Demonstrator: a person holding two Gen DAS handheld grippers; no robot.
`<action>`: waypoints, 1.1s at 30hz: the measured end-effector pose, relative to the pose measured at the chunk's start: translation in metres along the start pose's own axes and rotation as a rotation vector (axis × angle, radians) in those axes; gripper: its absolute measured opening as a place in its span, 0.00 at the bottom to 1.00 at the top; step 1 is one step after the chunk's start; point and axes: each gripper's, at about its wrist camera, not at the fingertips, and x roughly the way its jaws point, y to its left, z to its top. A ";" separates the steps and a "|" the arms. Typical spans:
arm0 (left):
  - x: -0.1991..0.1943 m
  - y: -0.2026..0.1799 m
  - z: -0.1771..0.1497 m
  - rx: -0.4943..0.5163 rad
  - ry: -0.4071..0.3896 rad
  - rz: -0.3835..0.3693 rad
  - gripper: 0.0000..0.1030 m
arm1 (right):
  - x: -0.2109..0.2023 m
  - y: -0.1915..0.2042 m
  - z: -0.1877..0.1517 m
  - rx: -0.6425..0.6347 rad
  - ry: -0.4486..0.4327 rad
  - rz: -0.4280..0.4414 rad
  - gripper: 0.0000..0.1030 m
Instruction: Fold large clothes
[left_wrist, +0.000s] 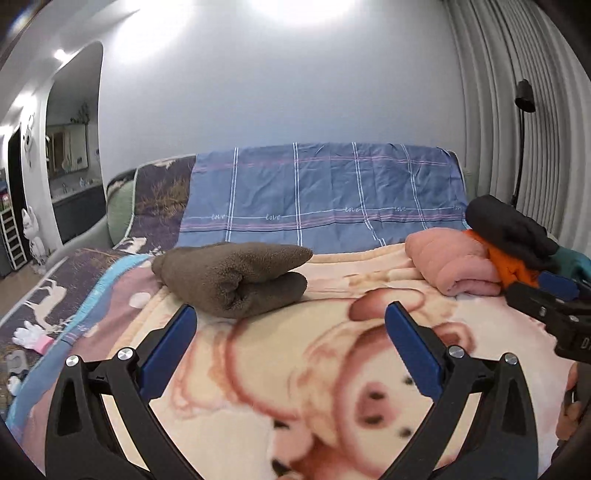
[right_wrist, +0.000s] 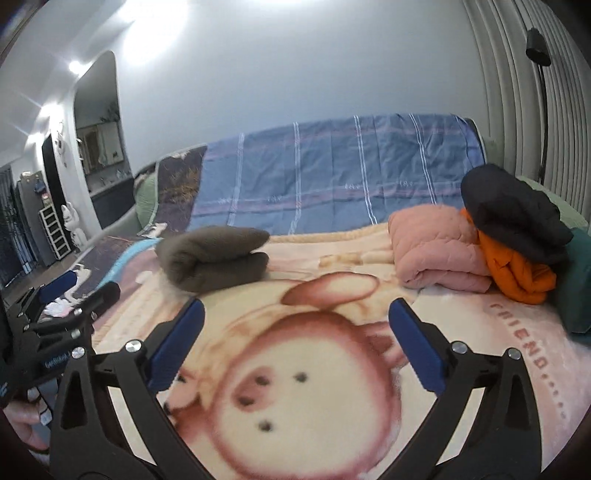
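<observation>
I see the bed's blanket (left_wrist: 258, 387) spread under both grippers. A folded garment (left_wrist: 236, 278) lies on it, ahead and left of centre. Well apart to the right, a folded quilted jacket (left_wrist: 454, 264) rests on the blanket, with a pile of clothes (right_wrist: 517, 236) stacked against its right side. A sheet (left_wrist: 325, 192) lies behind them all.
</observation>
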 end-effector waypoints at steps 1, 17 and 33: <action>-0.012 -0.004 -0.002 0.008 -0.006 0.013 0.99 | -0.006 0.002 -0.001 0.000 -0.007 0.007 0.98; -0.080 -0.012 -0.043 -0.002 0.047 0.057 0.99 | -0.063 0.020 -0.038 -0.052 0.000 -0.013 0.98; -0.081 0.001 -0.052 -0.029 0.082 0.097 0.99 | -0.056 0.040 -0.049 -0.078 0.048 0.006 0.98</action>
